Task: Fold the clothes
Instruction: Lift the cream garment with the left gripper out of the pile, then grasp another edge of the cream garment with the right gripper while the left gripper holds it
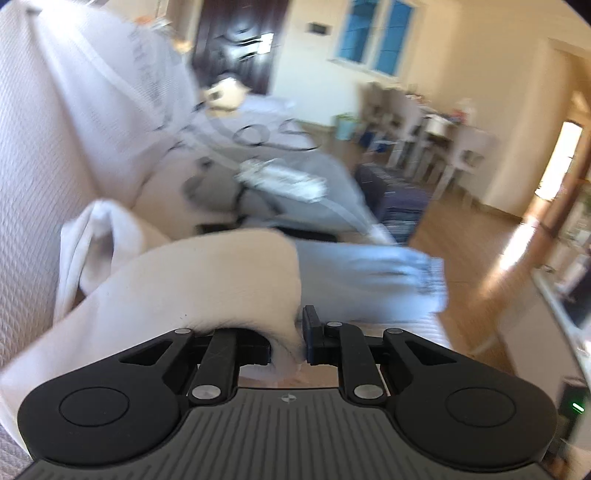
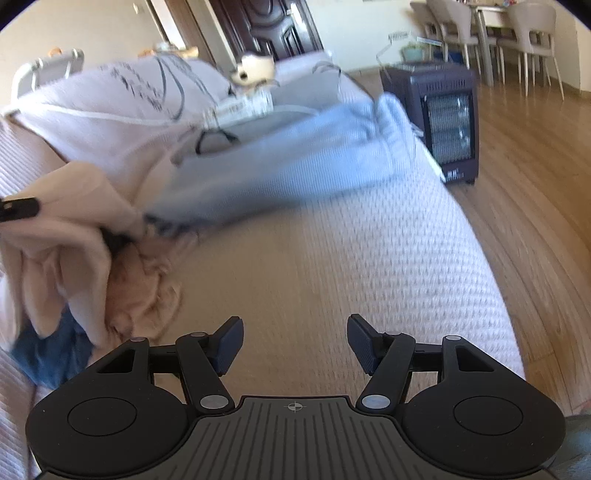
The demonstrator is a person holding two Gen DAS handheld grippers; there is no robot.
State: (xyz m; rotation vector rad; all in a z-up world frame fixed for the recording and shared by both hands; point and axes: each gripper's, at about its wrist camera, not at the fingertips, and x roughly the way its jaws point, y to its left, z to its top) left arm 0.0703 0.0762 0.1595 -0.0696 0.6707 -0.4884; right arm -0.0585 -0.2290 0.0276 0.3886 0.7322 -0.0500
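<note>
My left gripper (image 1: 291, 347) is shut on a fold of a cream garment (image 1: 207, 280), which drapes over its left finger and hangs above the sofa. A light-blue garment (image 1: 388, 273) stretches away to the right behind it, blurred. In the right wrist view the cream garment (image 2: 74, 221) hangs at the left, with a black part of the left gripper (image 2: 18, 208) at the edge. There the light-blue garment (image 2: 280, 162) runs across the sofa seat. My right gripper (image 2: 295, 343) is open over the bare seat, nothing between its fingers.
The sofa (image 2: 332, 258) has a white textured cover. A beige crumpled cloth (image 2: 147, 288) and a dark blue one (image 2: 48, 350) lie at the left. A printed cushion (image 2: 110, 103) leans behind. A dark heater (image 2: 443, 122) stands on the wooden floor (image 2: 535, 184), dining chairs (image 2: 480, 33) beyond.
</note>
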